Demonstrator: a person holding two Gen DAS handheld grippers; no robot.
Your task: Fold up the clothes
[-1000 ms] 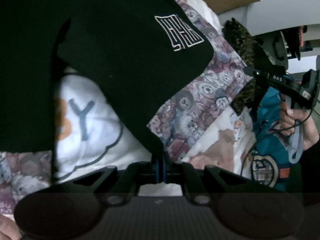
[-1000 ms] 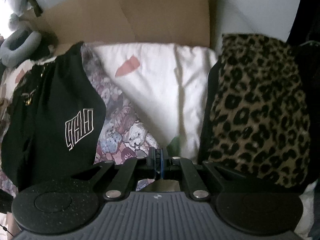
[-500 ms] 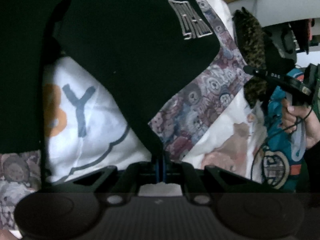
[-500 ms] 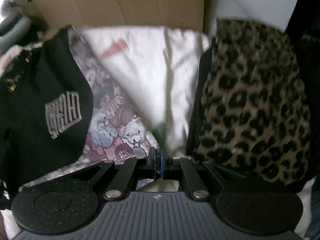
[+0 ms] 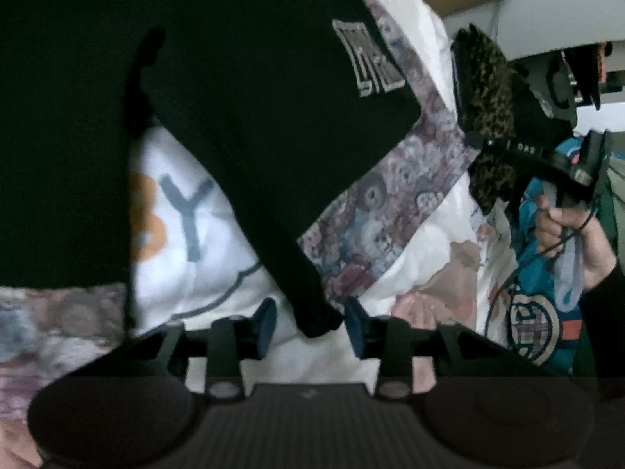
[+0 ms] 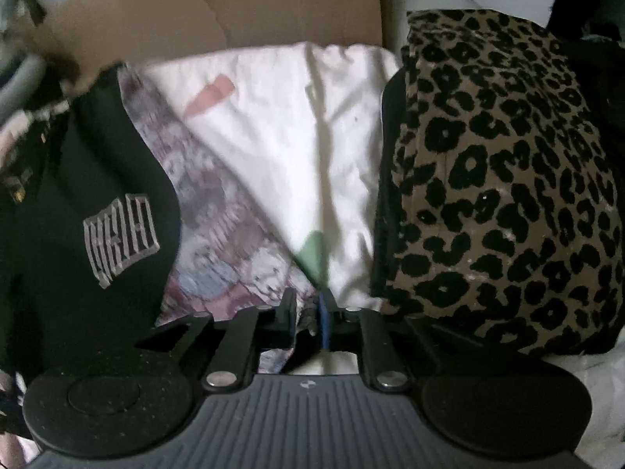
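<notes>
Left gripper (image 5: pixel 310 326): its jaws are being opened; the blue pads are standing apart, and the lowest corner of the black garment (image 5: pixel 242 117) is lying between them without being pressed. The corner is judged as being let go, so that the fold can settle.

Right gripper (image 6: pixel 308 314): its jaws are being opened by a narrow gap; an edge of the bear-print fabric (image 6: pixel 218 234) is lying between the fingers. Whether the pads are still pressing on it cannot be told from the blurred picture; a release matching the left one is being judged likely.

Right hand (image 5: pixel 566 234): the gripper handle is being held, as seen at the right edge of the left wrist view.

Black garment, place: it is being left draped over the white printed shirt (image 5: pixel 187 242) and the bear-print fabric, toward the left side of the pile of laundry.

Black garment, direction: its long axis is being judged as running diagonally, from the corner at the left gripper up and away; the white line logo (image 5: pixel 367 58) is lying near its far right edge. The narrow end is pointing at the left gripper.

Surroundings: a leopard-print item (image 6: pixel 500 179) is being kept to the right, just beside white cloth (image 6: pixel 297 133); a cardboard sheet (image 6: pixel 218 4) is standing behind; a teal shirt (image 5: pixel 543 312) is lying under the right hand.

Carrying surface: it is being hidden by the clothes, so no edges can be named.
</notes>
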